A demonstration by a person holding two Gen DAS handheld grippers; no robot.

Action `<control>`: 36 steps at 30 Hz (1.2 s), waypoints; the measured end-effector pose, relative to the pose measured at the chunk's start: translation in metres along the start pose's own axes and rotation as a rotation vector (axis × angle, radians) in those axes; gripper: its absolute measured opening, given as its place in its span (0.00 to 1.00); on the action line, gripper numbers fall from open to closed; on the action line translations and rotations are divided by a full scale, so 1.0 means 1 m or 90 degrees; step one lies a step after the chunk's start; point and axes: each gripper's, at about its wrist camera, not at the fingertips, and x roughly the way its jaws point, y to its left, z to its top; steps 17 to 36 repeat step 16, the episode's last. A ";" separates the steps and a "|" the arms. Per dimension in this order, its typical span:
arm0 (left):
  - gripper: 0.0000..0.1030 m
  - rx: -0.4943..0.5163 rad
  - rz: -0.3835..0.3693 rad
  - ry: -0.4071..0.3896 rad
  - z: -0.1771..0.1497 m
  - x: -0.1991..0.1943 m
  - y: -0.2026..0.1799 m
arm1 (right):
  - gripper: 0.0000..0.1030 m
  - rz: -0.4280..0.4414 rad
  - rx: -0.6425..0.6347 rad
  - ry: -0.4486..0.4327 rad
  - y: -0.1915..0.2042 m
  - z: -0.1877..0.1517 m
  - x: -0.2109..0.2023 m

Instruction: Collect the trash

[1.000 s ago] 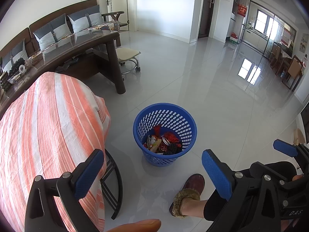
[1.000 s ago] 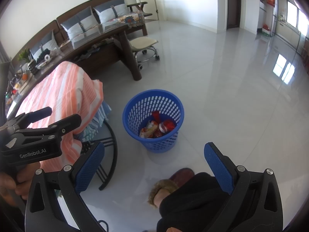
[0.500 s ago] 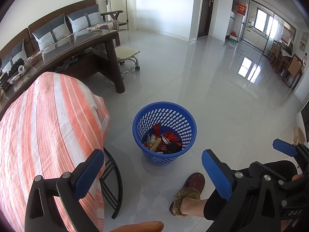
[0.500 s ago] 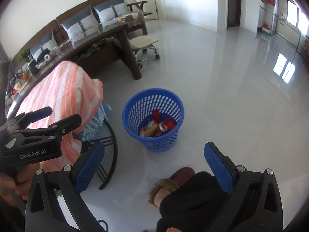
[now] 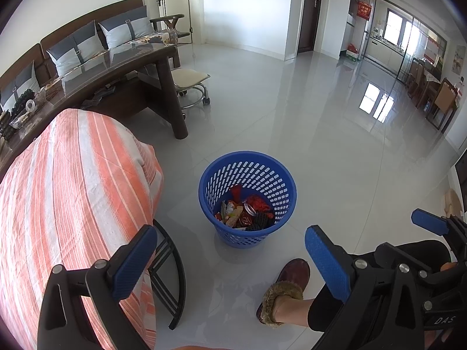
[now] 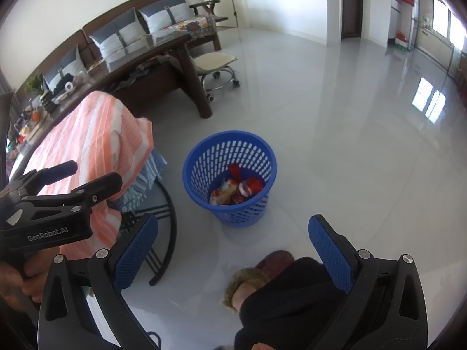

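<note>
Trash (image 5: 243,213) already sits in the blue basket (image 5: 204,192), your left gripper (image 5: 227,258) and right gripper (image 6: 233,248) both spread empty, none visibly left.

Glossy pale tiled floor (image 5: 292,122), filling the centre and right of the frame, with a blue perforated basket (image 5: 278,175) standing on it at lower centre. Just left of the basket rests the black curved frame (image 5: 175,277) of a worktop (image 5: 73,175) draped in orange-and-white striped cloth. A wheeled stool (image 5: 189,78) stands at upper centre-left; a slippered foot (image 5: 284,288) rests at the bottom.
</note>
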 end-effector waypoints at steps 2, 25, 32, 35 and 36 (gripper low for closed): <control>1.00 0.001 0.000 0.001 0.002 0.001 0.000 | 1.00 0.000 0.000 0.001 0.000 0.000 0.000; 0.99 -0.002 0.013 0.000 0.001 -0.002 0.002 | 1.00 -0.003 0.009 0.011 -0.002 0.002 0.006; 0.99 -0.002 0.013 0.000 0.001 -0.002 0.002 | 1.00 -0.003 0.009 0.011 -0.002 0.002 0.006; 0.99 -0.002 0.013 0.000 0.001 -0.002 0.002 | 1.00 -0.003 0.009 0.011 -0.002 0.002 0.006; 0.99 -0.002 0.013 0.000 0.001 -0.002 0.002 | 1.00 -0.003 0.009 0.011 -0.002 0.002 0.006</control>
